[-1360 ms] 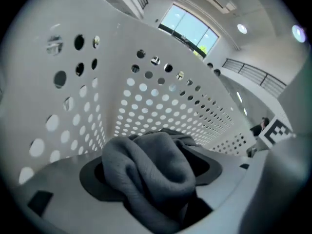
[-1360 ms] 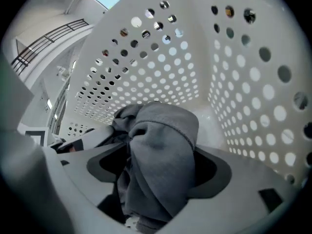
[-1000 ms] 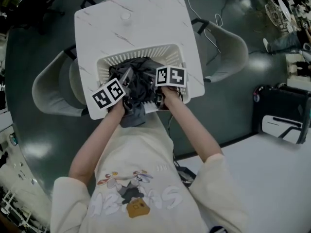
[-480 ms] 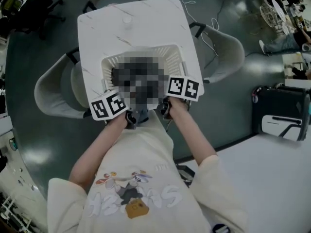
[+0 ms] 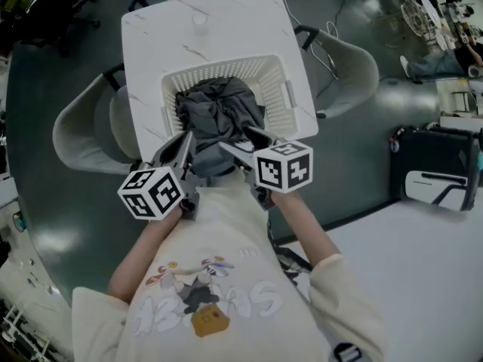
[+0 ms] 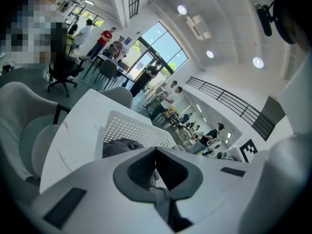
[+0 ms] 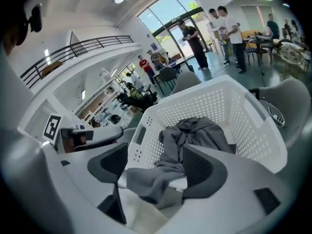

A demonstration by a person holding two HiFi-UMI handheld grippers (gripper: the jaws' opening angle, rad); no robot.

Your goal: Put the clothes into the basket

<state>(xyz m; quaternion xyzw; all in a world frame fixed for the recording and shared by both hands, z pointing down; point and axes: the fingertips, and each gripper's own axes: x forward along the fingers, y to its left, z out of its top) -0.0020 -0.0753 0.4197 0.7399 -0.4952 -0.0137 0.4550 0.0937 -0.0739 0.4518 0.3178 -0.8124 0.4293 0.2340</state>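
Note:
A white perforated basket (image 5: 281,75) stands on the white table (image 5: 211,29). A bundle of dark grey clothes (image 5: 219,111) lies in it. One grey sleeve (image 7: 151,179) hangs over the near rim. My left gripper (image 5: 186,136) hovers at the basket's near left corner, shut with nothing seen pinched; its tips (image 6: 156,150) meet in front of the basket (image 6: 131,128). My right gripper (image 5: 240,142) is open at the near rim. In the right gripper view its jaws (image 7: 155,160) stand wide on either side of the hanging sleeve without pressing it, with the basket (image 7: 219,101) just beyond.
Grey shell chairs stand to the left (image 5: 83,127) and right (image 5: 355,74) of the table. A black case (image 5: 438,172) sits on the floor at the right. Cables trail on the dark floor behind the table. People stand far off in the hall.
Both grippers have drawn back from the basket toward the person and tilted upward. The left jaws have gone from open to shut. The clothes stay in the basket.

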